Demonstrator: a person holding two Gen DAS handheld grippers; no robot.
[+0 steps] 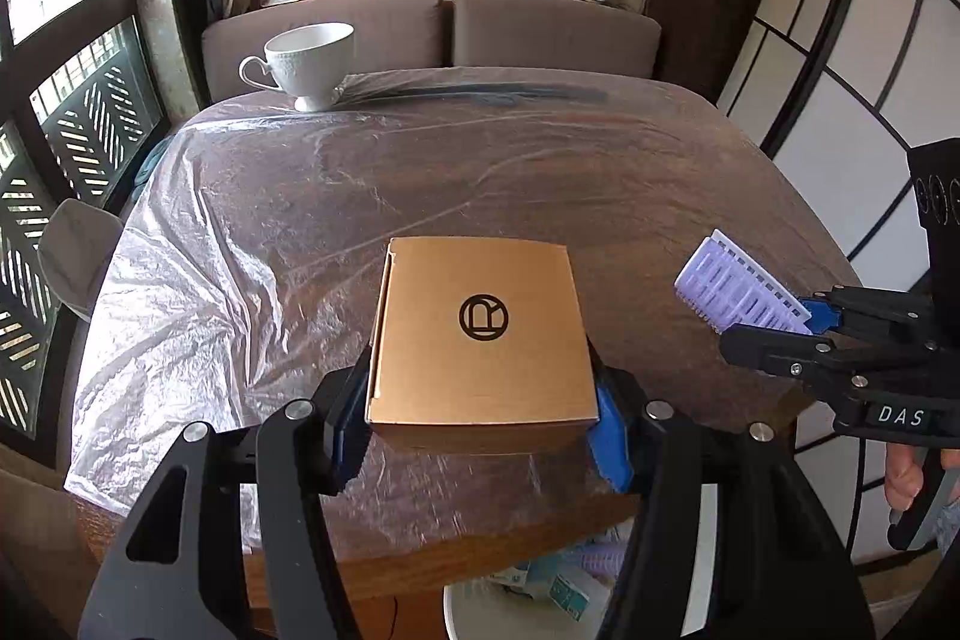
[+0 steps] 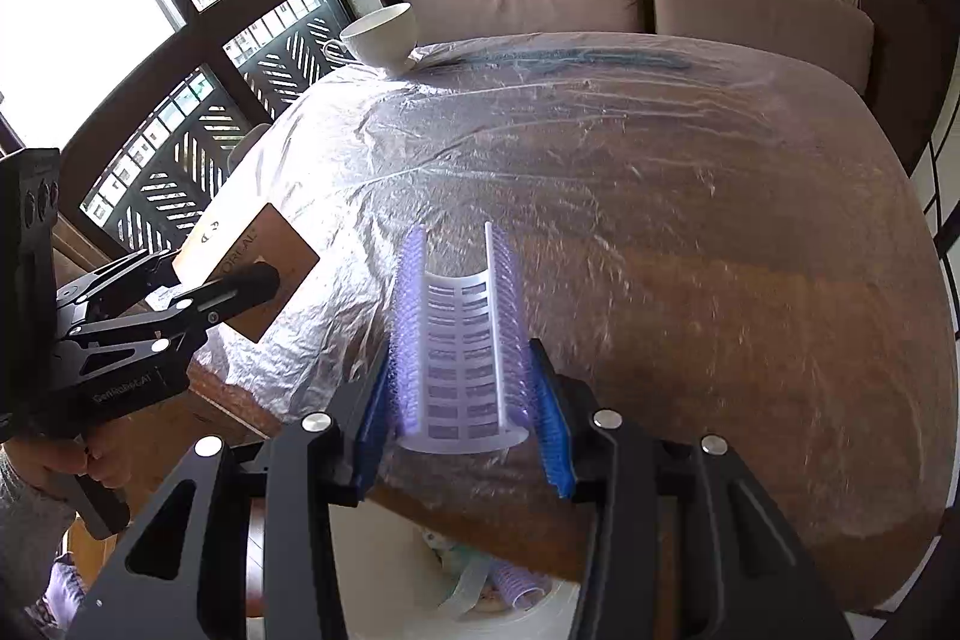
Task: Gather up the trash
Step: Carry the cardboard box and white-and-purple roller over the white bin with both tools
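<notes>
- Evidently mid-carry: left gripper (image 1: 480, 436) clamps the cardboard box (image 1: 480, 340); right gripper (image 2: 462, 430) grips the hair roller (image 2: 459, 340).
- Next, each load likely needs releasing over the bin (image 2: 528, 616) below the table edge.

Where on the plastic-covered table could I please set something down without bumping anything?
The wide middle of the plastic-covered wooden table is bare, between the white footed teacup at the far left corner and the brown cardboard box. The near edge is crowded by both hand-held grippers and the lilac plastic hair roller.

A white teacup (image 1: 309, 61) stands at the plastic-covered surface's (image 1: 300, 196) far corner, before a brown sofa (image 1: 432, 31).
</notes>
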